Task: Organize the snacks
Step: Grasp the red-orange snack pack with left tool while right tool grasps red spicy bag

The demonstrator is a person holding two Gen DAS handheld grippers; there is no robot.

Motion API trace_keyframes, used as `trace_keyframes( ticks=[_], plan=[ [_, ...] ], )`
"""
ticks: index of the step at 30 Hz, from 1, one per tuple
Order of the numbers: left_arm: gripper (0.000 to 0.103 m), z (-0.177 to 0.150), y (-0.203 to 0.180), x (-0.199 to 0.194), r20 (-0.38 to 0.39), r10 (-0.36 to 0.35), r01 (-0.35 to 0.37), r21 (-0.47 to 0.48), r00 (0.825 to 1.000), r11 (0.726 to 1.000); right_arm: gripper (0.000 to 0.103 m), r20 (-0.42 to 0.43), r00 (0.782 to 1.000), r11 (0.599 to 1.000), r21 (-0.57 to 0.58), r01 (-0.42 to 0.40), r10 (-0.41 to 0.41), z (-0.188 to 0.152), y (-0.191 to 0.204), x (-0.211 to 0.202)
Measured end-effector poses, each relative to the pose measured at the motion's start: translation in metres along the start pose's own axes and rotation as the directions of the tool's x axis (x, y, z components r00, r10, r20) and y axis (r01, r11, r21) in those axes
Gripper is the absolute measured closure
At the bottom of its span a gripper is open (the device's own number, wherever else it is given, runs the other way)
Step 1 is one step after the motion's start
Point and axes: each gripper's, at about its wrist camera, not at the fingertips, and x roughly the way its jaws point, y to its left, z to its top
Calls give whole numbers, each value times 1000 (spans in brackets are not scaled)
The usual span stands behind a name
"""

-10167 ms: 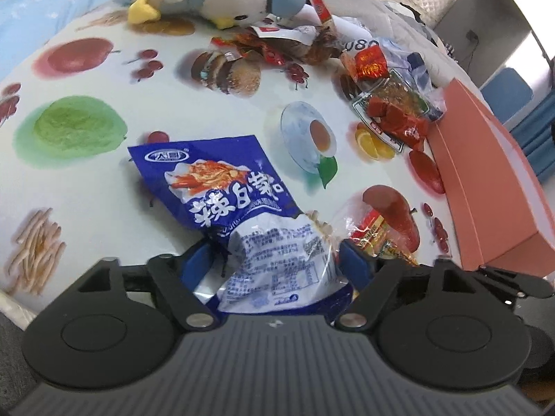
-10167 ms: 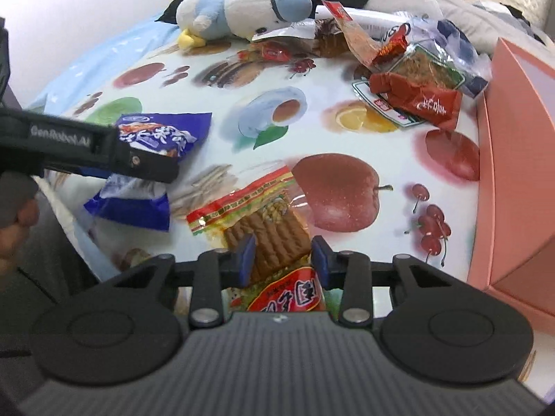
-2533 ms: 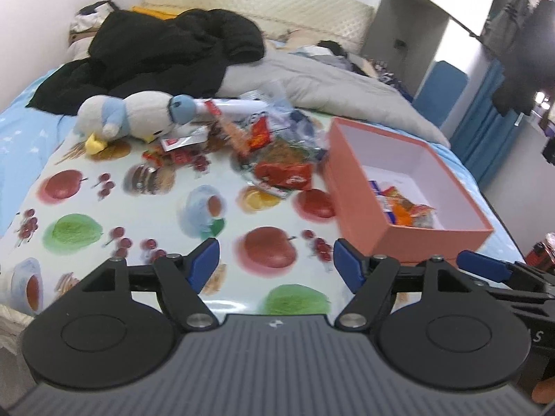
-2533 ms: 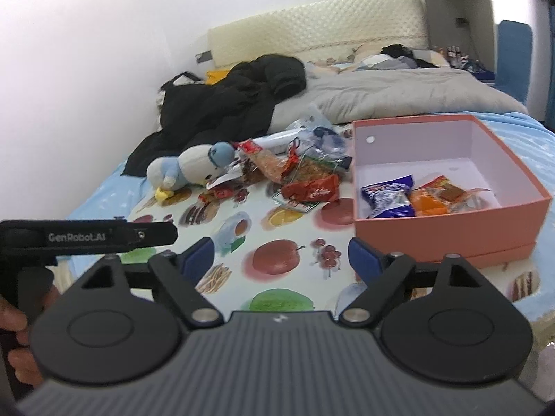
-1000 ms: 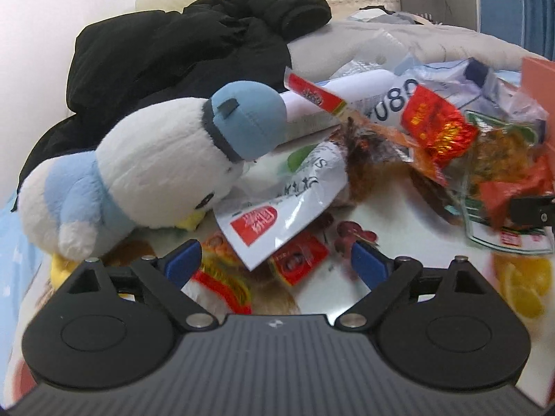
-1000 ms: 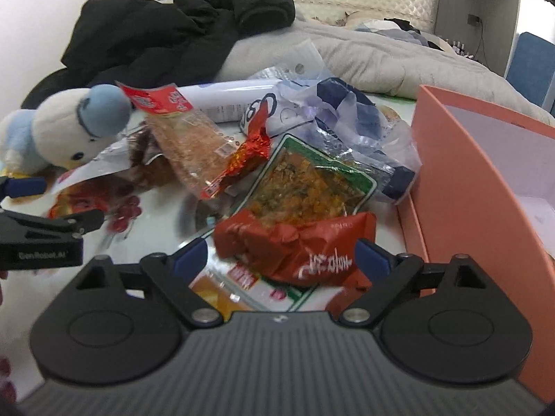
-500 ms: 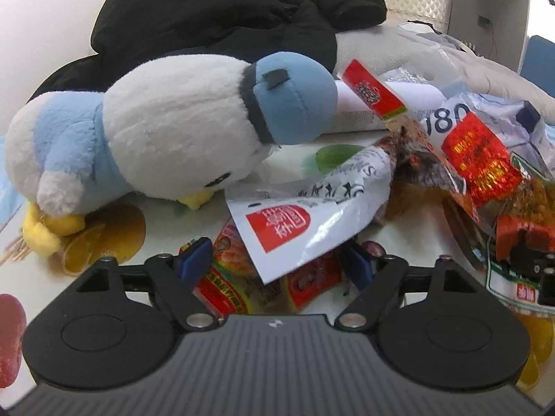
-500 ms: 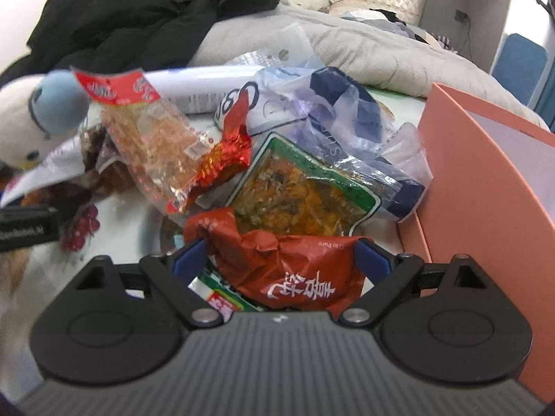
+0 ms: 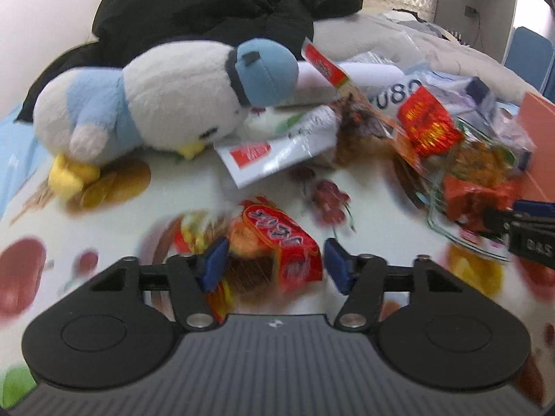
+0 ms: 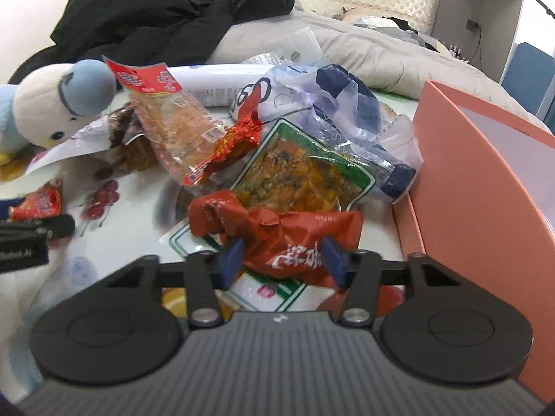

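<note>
Nearest us, the right tool (image 10: 282, 260) has just been closing, and its pads now pinch the crumpled red snack bag (image 10: 288, 232) from both sides, where half a second ago they stood wide of it. We judge that bag gripped and ready to lift into the pink box (image 10: 464, 190) just to the tool's right. The left tool (image 9: 274, 265) has also been closing: a small red-and-orange packet (image 9: 277, 239) lies between its pads, the left pad at its edge, the right pad apparently still apart, though blur makes this uncertain. So we read this tool as not yet gripping.

Beyond the right tool lie the green-edged pouch (image 10: 298, 170) under the red bag, then loose wrappers and a plastic bag. Beyond the left tool sits the plush penguin (image 9: 156, 104).

Only the right view shows the box wall clearly; the left view catches just its corner. The left view shows the right tool from the side, biting the red bag.
</note>
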Motion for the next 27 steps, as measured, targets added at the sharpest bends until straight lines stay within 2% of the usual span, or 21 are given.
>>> trace_keyframes(
  ticks=[2,3,4,10,13,15,17,18,19,21,27],
  plan=[
    [41,-9,0,-14,-13,-15,15,-21,1000,1000,72,-2,1000,1000,1,-10,10,-2,0,-7],
    [43,-14,-1,-22,-20,-23,23,-30,1000,999,90,-3,1000,1000,1,-15,15,-3,0,-11],
    [46,-19,-1,-28,-24,-25,24,-37,999,999,97,-5,1000,1000,-3,-19,19,-4,0,-15],
    [56,-45,-3,-65,-28,-46,43,-96,999,994,99,8,998,998,-12,-60,60,-13,-1,-48],
    [63,-58,-6,-81,-28,-52,50,-90,998,995,99,15,998,998,-17,-68,69,-19,0,-64],
    [65,-66,-8,-91,-32,-59,57,-84,998,995,96,35,996,996,-15,-84,84,-22,-1,-73],
    [83,-72,-7,-95,-48,-78,74,-90,996,993,94,44,996,996,-19,-82,83,-22,-1,-74],
    [86,-75,-5,-97,-59,-95,88,-111,994,990,87,47,995,996,-34,-82,84,-20,0,-73],
    [87,-79,-3,-99,-61,-103,94,-130,993,987,66,46,995,995,-55,-85,87,-18,2,-71],
    [89,-83,0,-103,-58,-107,98,-142,993,985,53,56,993,989,-103,-102,108,-14,7,-67],
    [96,-90,7,-114,-40,-130,121,-176,991,977,53,72,994,950,-309,-54,79,6,33,-37]
  ],
)
